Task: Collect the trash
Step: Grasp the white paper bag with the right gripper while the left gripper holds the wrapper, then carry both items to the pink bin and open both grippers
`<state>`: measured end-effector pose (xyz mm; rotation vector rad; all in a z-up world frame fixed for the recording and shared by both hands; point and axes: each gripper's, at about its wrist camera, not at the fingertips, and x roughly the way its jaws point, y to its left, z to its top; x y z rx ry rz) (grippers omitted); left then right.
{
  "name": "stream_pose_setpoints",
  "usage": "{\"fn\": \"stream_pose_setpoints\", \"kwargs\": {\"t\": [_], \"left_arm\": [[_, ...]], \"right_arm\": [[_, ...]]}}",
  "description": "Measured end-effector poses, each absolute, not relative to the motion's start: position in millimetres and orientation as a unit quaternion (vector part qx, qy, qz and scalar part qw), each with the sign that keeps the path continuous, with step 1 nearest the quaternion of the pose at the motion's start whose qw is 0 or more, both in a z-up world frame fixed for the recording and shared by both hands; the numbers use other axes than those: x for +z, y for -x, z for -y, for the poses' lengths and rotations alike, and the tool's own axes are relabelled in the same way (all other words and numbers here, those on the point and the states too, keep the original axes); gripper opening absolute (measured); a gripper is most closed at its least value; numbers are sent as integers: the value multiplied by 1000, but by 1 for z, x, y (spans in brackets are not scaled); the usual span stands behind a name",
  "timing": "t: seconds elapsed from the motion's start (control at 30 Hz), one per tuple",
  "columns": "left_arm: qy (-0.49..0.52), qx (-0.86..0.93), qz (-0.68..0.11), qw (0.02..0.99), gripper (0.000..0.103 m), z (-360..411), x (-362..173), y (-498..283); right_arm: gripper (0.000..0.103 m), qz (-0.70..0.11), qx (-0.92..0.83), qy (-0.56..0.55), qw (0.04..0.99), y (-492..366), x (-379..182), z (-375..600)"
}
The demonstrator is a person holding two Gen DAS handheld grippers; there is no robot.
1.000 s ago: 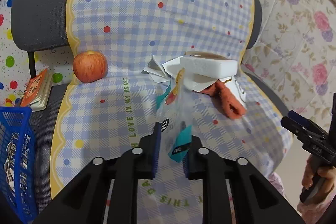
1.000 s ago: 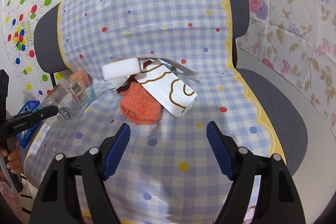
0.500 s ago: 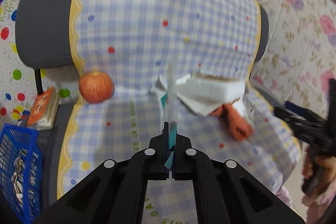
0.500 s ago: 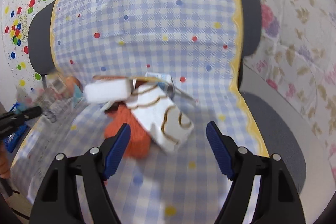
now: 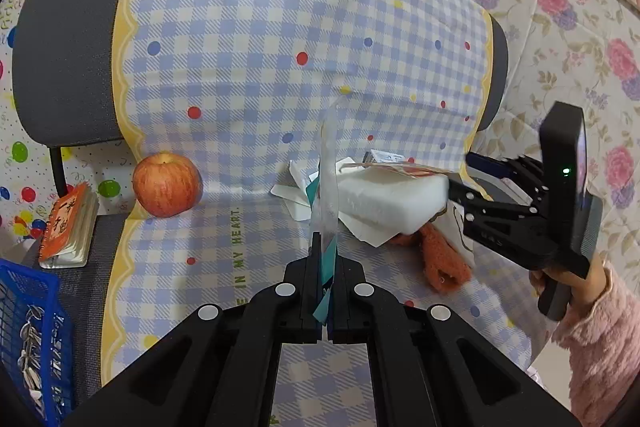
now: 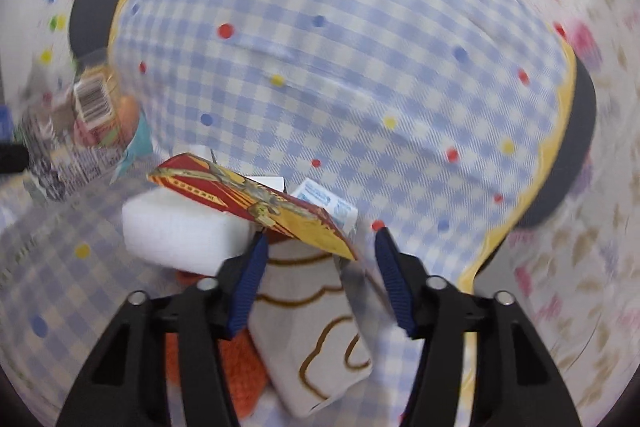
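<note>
My left gripper [image 5: 326, 259] is shut on a clear plastic wrapper [image 5: 329, 183] with teal print, holding it edge-on above the checked chair seat; the wrapper also shows in the right wrist view [image 6: 86, 123]. My right gripper [image 6: 320, 267] is open, its fingers on either side of the low end of a red and yellow card [image 6: 256, 203]. The card lies on a white foam block [image 6: 180, 231] in a pile with a white pouch [image 6: 320, 339] and an orange knit piece [image 6: 240, 379]. The right gripper [image 5: 460, 187] shows beside the block [image 5: 392, 199].
A red apple [image 5: 166, 185] sits at the back left of the seat. An orange notebook [image 5: 68, 223] lies on the chair's left edge. A blue basket [image 5: 28, 339] stands at the far left. Floral wall covering [image 5: 560, 27] is at the right.
My left gripper closed on the wrapper and lifted it upright. My right gripper moved in to the pile, and its fingers now straddle the card's edge.
</note>
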<state>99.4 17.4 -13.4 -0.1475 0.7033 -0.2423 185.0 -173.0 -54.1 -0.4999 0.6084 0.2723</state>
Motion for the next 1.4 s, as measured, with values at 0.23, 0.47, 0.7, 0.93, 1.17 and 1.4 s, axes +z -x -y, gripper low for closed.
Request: {"fn": "stream_pose_setpoints", "kwargs": {"t": [0.23,0.47,0.7,0.93,1.17,1.4], "left_arm": [[72,-118,-337,931,1,-15,-8,-92],[72,-150,-303,938,1,2,17,-54],[72,-213,-288,931,1,44,23,-9],[74,-276,-306,908,1,94,7,35],[55,-336,-340,877,1,144,-23,73],[-1,-378,-344,859,1,193,-46,110]], "right_arm": [[2,-287,116,243,919,-184,-47,184],[2,-235,58,102,965,-133,19,261],[2,-210,34,38,976,-34,43,305],[2,-264,24,-21,964,46,18,326],[2,-301,-27,-23,953,116,-11,337],[2,-332,-86,-14,939,164,-40,351]]}}
